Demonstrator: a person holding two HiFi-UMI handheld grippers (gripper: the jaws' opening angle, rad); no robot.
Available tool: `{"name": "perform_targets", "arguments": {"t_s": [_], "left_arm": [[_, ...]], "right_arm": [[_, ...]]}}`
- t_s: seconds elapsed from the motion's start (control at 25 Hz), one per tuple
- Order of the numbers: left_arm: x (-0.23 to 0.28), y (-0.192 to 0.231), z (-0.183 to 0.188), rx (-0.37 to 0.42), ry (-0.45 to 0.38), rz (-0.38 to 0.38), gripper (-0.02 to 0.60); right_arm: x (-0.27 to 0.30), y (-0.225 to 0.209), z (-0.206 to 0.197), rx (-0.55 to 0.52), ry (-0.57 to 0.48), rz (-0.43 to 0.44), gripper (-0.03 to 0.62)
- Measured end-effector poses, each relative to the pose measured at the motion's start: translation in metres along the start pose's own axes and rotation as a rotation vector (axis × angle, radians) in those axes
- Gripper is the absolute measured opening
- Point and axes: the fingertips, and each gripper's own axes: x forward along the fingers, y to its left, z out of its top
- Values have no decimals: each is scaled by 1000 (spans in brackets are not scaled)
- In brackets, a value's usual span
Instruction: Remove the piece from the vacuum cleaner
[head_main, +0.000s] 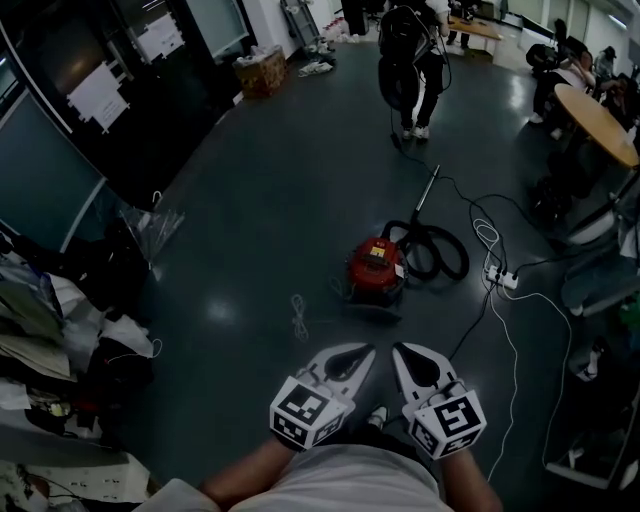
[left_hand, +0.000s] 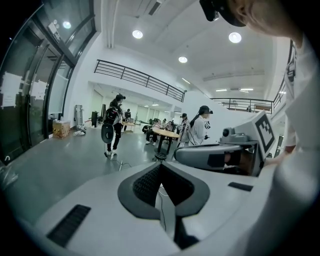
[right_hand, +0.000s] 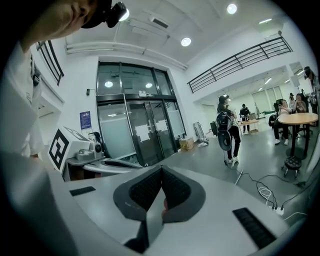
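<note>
The red vacuum cleaner (head_main: 375, 268) stands on the dark floor some way ahead of me. Its black hose (head_main: 442, 256) coils at its right, and a thin metal wand (head_main: 426, 192) points away from it. Both grippers are held close to my body, well short of the vacuum and side by side. My left gripper (head_main: 368, 350) is shut with nothing in it, and its fingertips meet in the left gripper view (left_hand: 160, 165). My right gripper (head_main: 398, 349) is also shut and empty, tips together in the right gripper view (right_hand: 161, 170).
A power strip (head_main: 498, 277) with white cables lies right of the vacuum. A small white cord (head_main: 298, 316) lies on the floor to its left. A person with a backpack (head_main: 410, 60) stands beyond. A round table (head_main: 595, 122) is at right, with clutter and bags (head_main: 60, 330) along the left.
</note>
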Motion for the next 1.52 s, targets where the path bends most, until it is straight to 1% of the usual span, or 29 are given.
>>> {"name": "perform_targets", "arguments": {"t_s": [0.16,0.32,0.4,0.52,0.72,0.8,0.92,1.0,1.08,1.16,1.32,1.52], "left_arm": [[16,31,-2,-13,11,-11,6],[46,73,-6,2,24,-38,6],[63,98,-8,30,36,-58,6],[92,138,-17,91,55,-96,6],[141,187,-50,205,101,-186,8],[160,202,-78,233,139,-212,8],[195,221,-143,250,241,-241,18],[219,233,-191,265,331,-259,79],[242,248,-238,304,418,-274,113],[261,262,-284,351,496,-284,135],[297,291,-363,415,599,-281,146],[341,313,-458,502,714,-321,149]], "right_arm": [[29,-15,-5,13,27,-16,15],[69,-39,-6,26,31,-43,15],[93,-53,-4,36,26,-59,16],[130,-77,-8,50,25,-95,17],[179,-119,-32,68,74,-163,17],[192,-134,-48,85,100,-183,17],[202,-161,-82,129,147,-204,17],[210,-182,-106,155,179,-207,17],[220,-201,-129,159,208,-197,17],[232,-215,-153,149,231,-176,17],[256,-235,-194,147,263,-135,17],[274,-261,-245,197,285,-129,17]]}}
